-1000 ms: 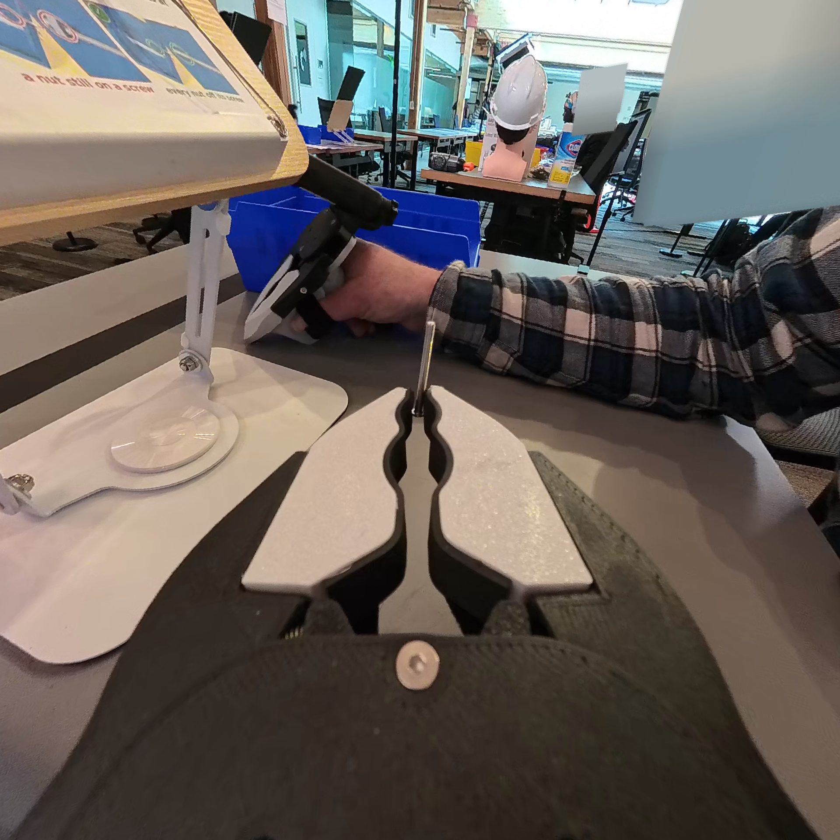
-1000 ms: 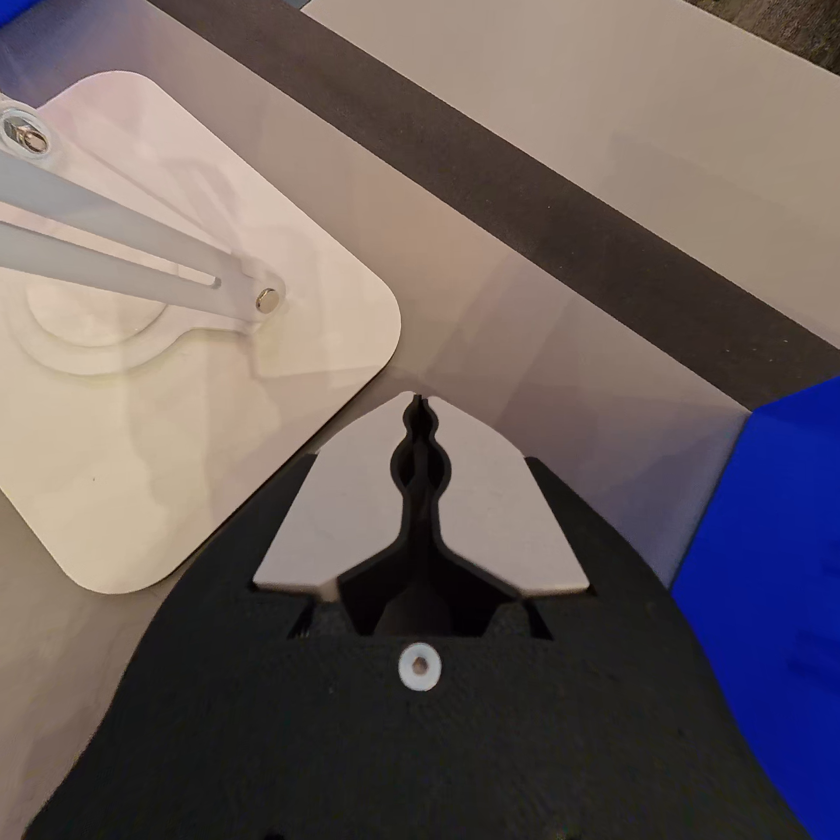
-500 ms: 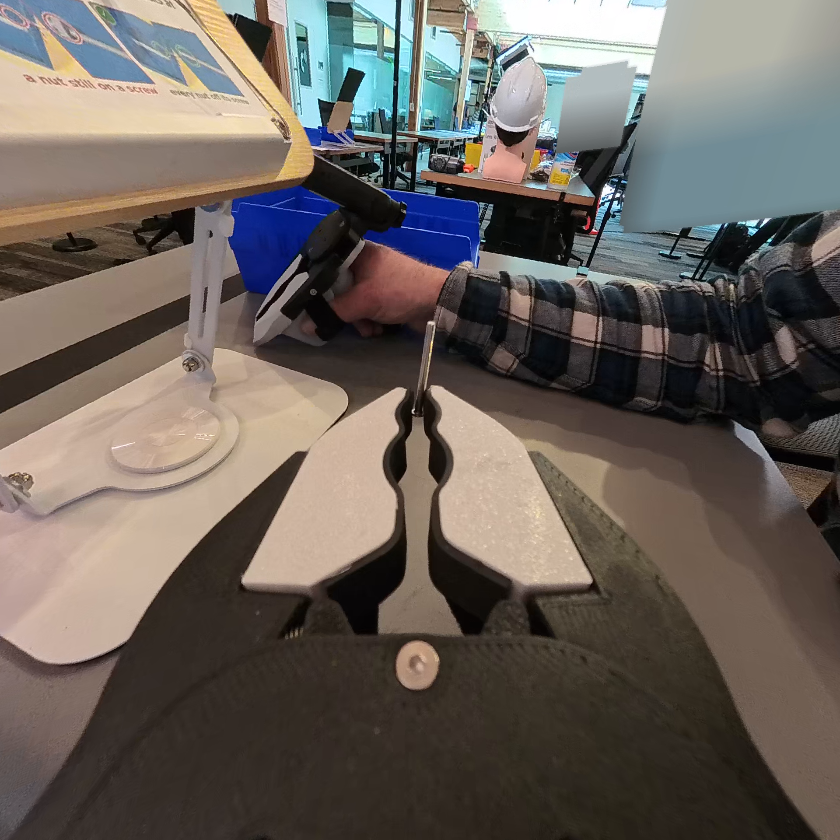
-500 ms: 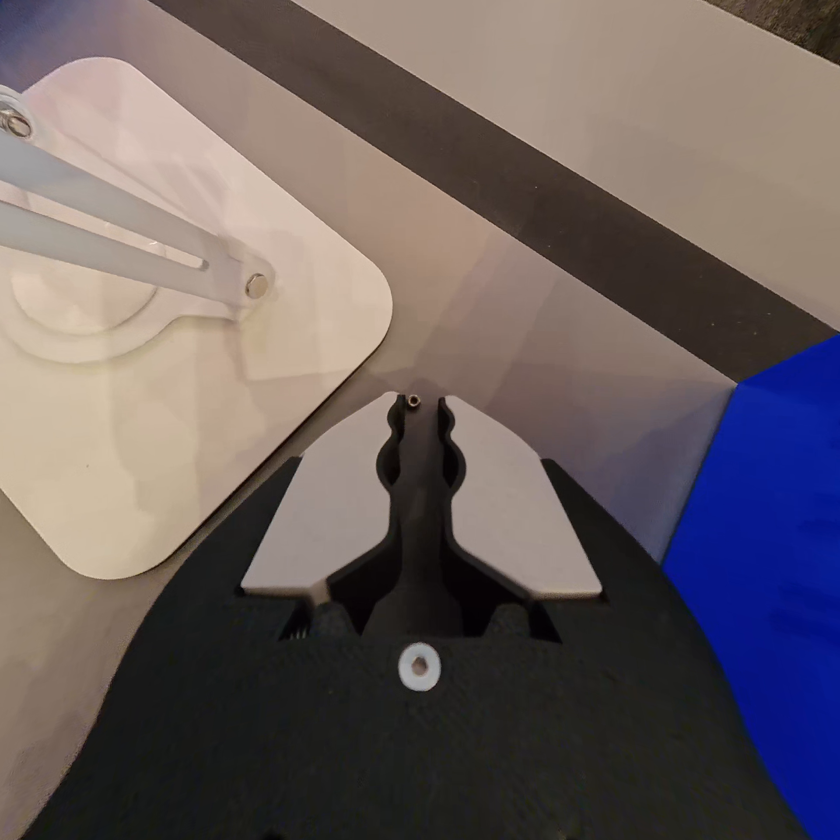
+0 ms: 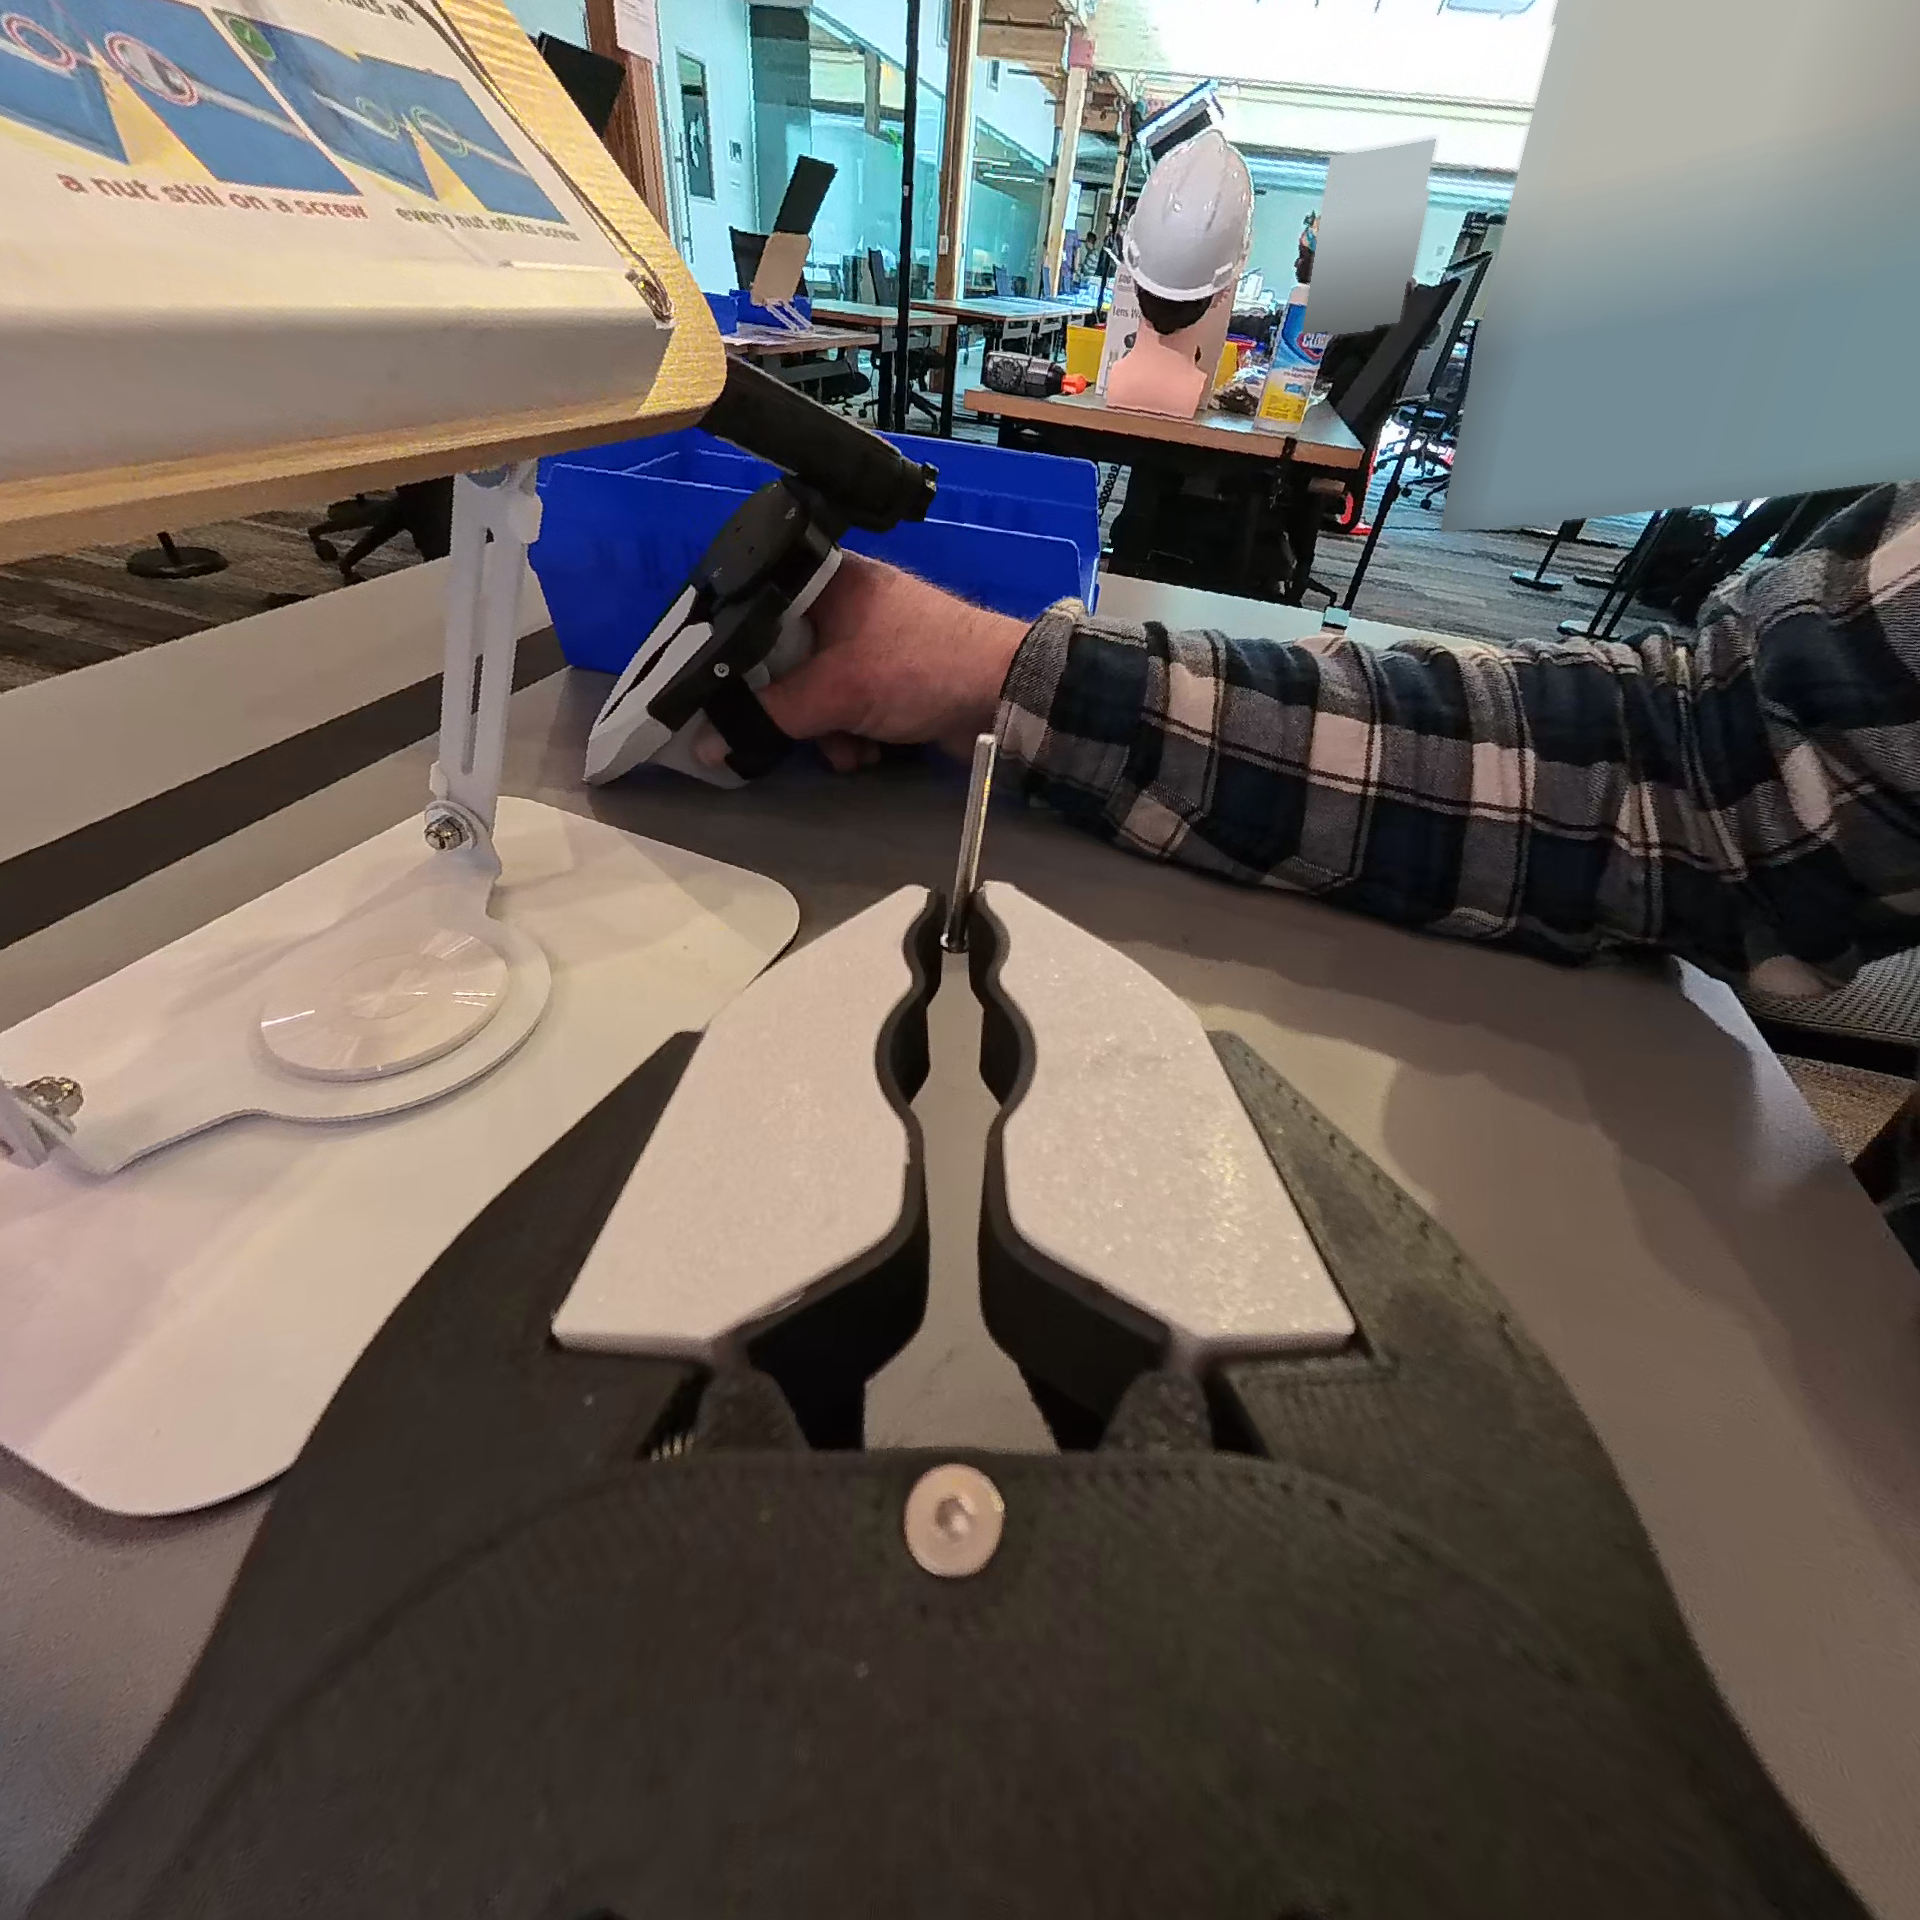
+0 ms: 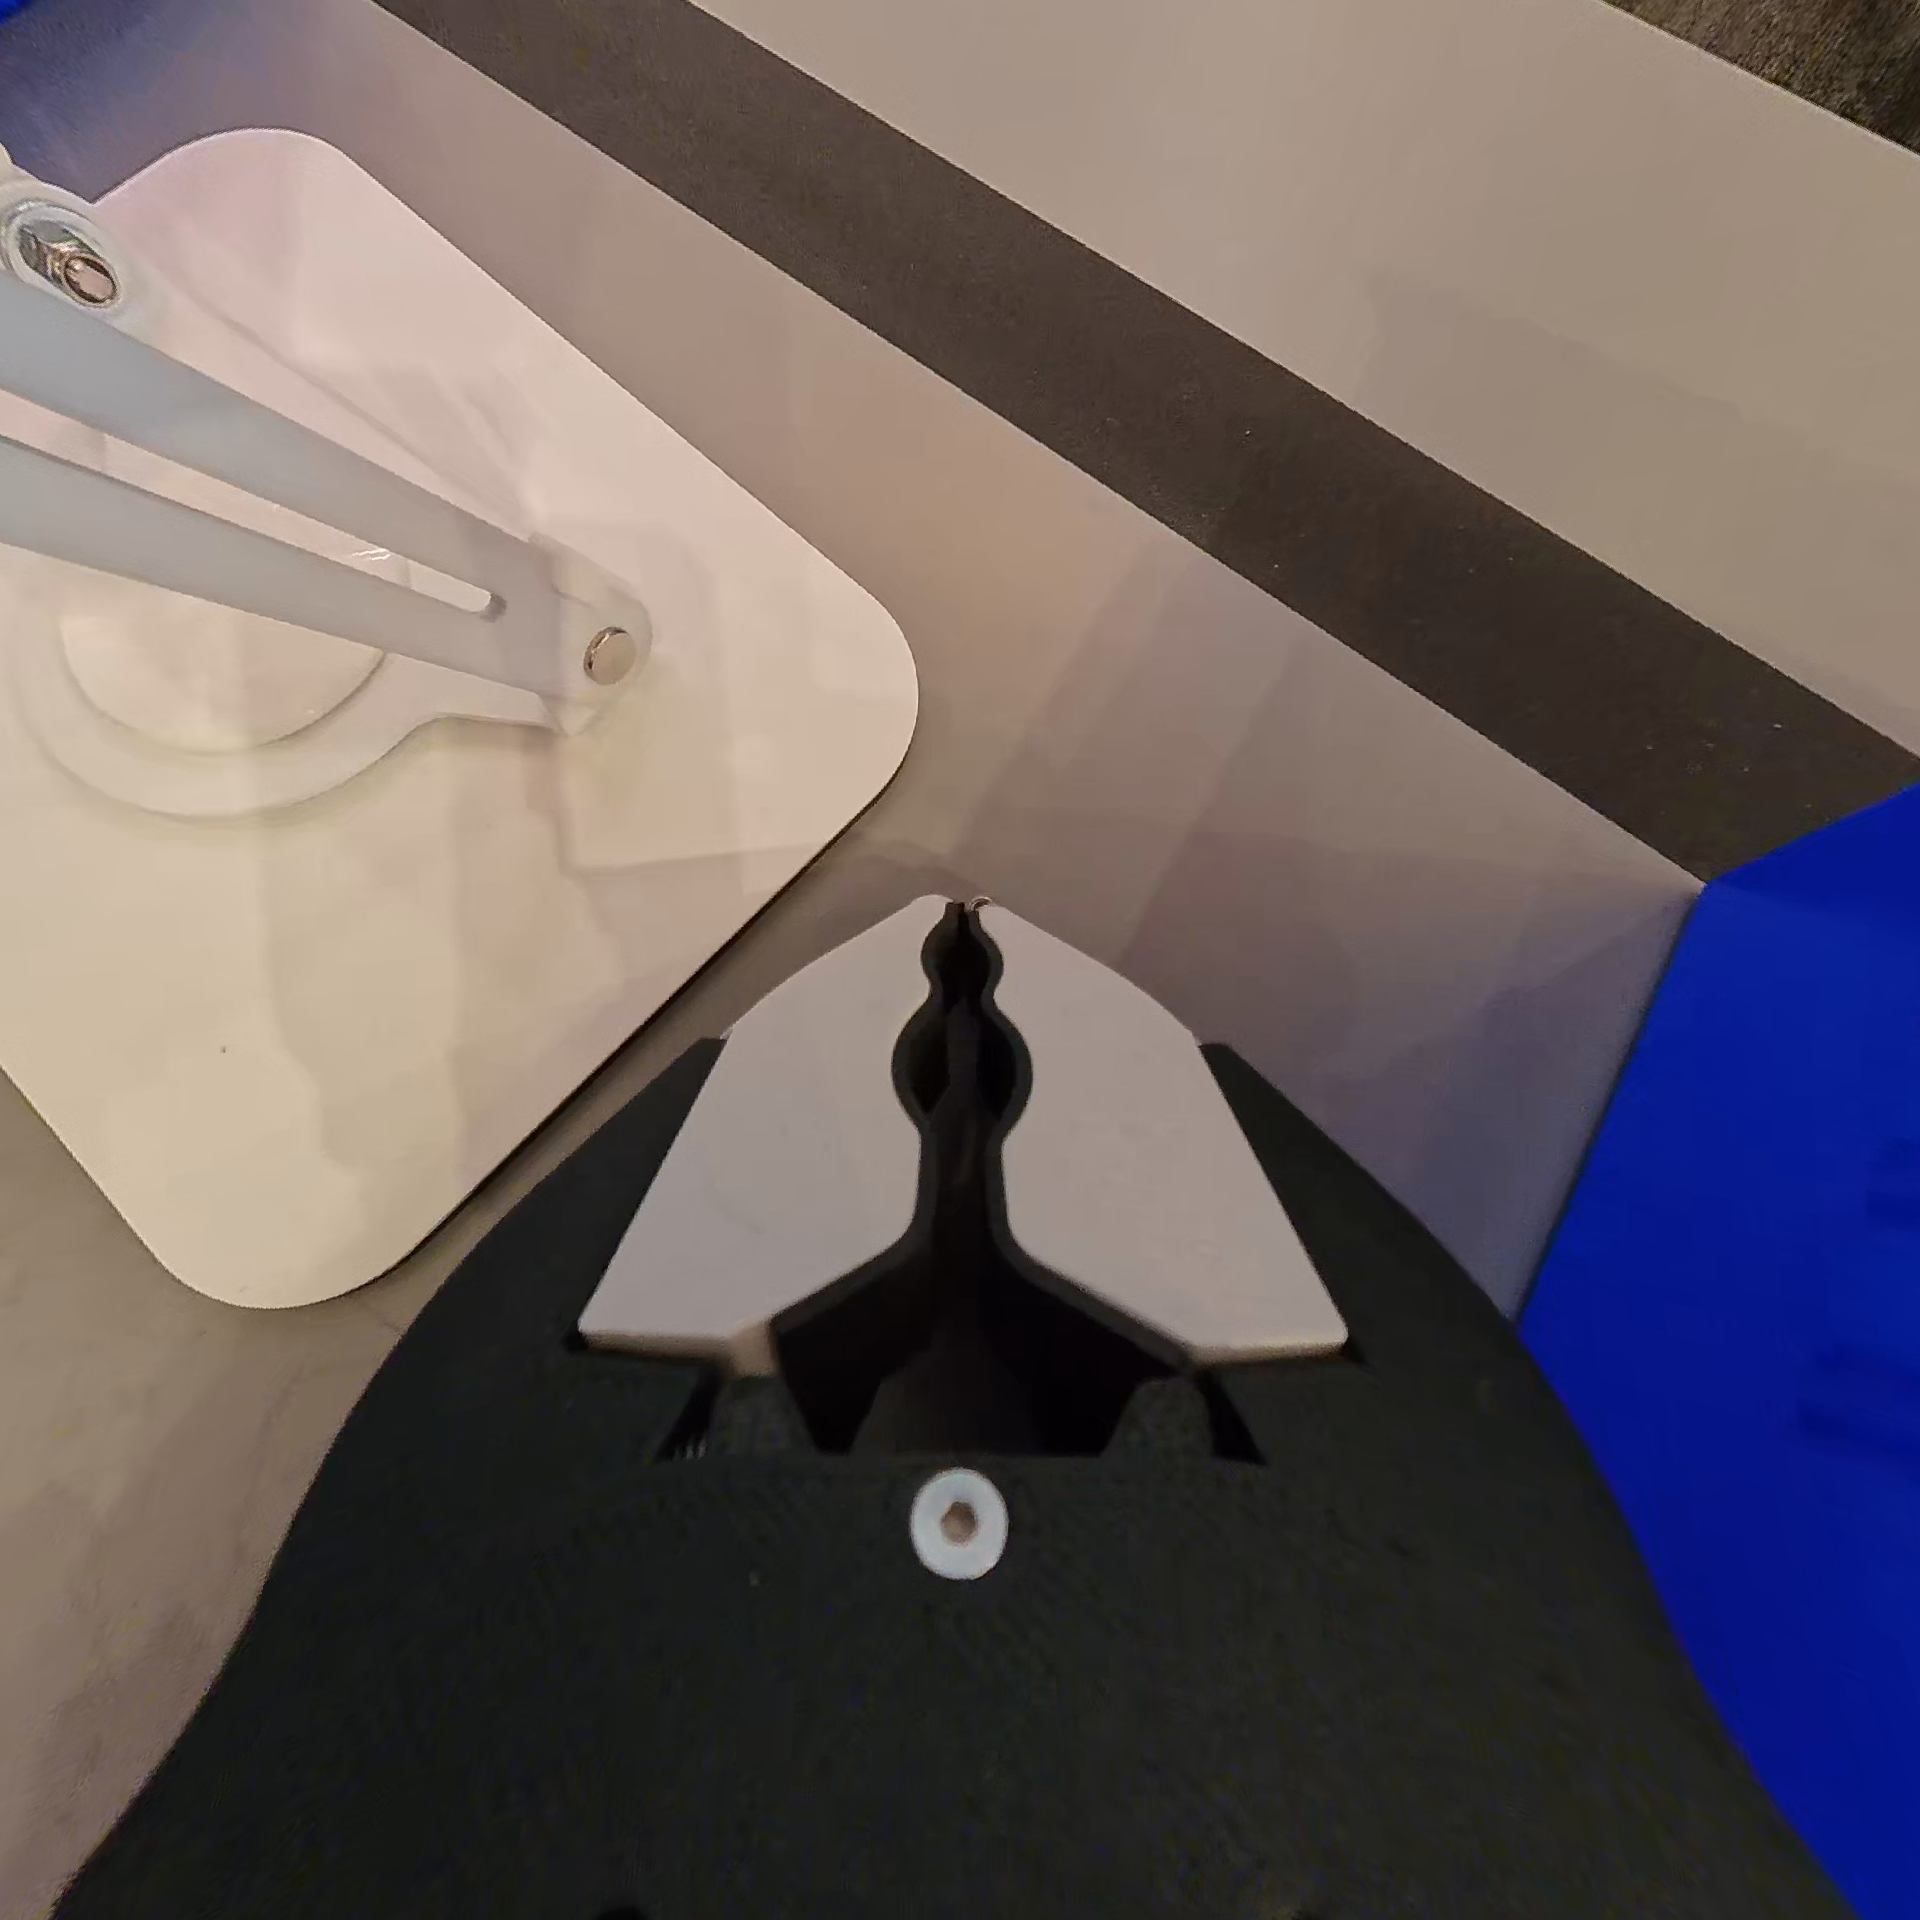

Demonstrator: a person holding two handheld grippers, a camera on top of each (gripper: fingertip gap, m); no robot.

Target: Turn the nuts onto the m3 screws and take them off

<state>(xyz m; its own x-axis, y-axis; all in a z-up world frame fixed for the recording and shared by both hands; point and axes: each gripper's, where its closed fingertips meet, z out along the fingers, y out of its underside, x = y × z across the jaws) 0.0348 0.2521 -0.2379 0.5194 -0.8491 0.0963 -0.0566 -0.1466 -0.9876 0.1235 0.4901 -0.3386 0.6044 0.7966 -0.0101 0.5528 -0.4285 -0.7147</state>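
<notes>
Your right hand-held gripper (image 6: 961, 906) has closed since half a second ago. Its tips now meet low over the desk (image 6: 1195, 831), between the white stand base (image 6: 312, 935) and the blue bin (image 6: 1766, 1247). A tiny shiny speck (image 6: 984, 902) sits at them, perhaps pinched; it is too small to tell. Your left hand-held gripper (image 5: 961, 914) is clamped on an upright metal pin (image 5: 975, 821).

Bright daylight floods the far hall behind the white helmet (image 5: 1188, 213), nearly washing out the ceiling there. The grey table (image 5: 1455, 1091) below is evenly lit, with soft shadows under the plaid sleeve (image 5: 1455, 748). Straight edges bow near the frame borders. The right wrist view is dimmer, slightly soft, the blue bin (image 6: 1766, 1247) blurred.
</notes>
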